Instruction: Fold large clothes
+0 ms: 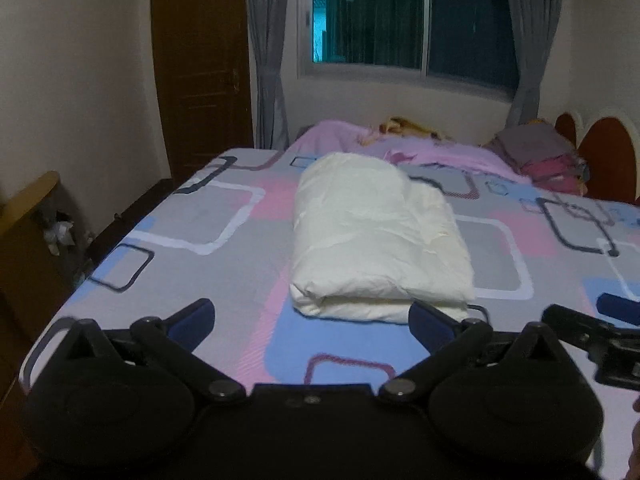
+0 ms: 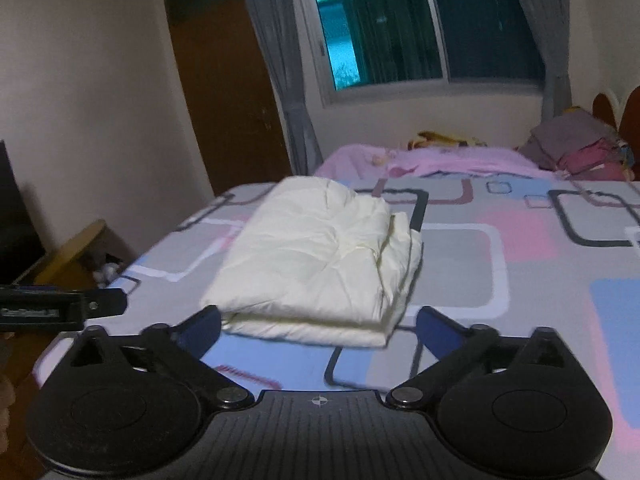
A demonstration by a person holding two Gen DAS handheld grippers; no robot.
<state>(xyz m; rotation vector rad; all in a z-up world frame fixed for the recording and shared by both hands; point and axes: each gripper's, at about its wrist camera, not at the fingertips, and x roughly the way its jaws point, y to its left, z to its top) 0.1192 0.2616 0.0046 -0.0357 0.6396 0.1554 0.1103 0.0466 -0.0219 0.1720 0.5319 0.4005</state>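
The white quilt (image 1: 376, 236) is folded into a thick, puffy bundle with soft wrinkles. It lies in the middle of the bed sheet (image 1: 192, 216), which is smooth with pink, blue and grey squares. The left gripper (image 1: 312, 312) and right gripper (image 2: 320, 320) are both wide open and hold nothing.

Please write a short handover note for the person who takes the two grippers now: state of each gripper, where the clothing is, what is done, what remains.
Left gripper: open, holds nothing, above the near edge of the bed.
Right gripper: open, holds nothing, beside the left one.
White garment: lies folded in a thick rectangular bundle on the patterned bed sheet, in front of both grippers, touched by neither.
Done: the folding looks complete.
Left: possibly only to tidy the looser right edge of the bundle, or to move it to the pile of clothes at the far right.
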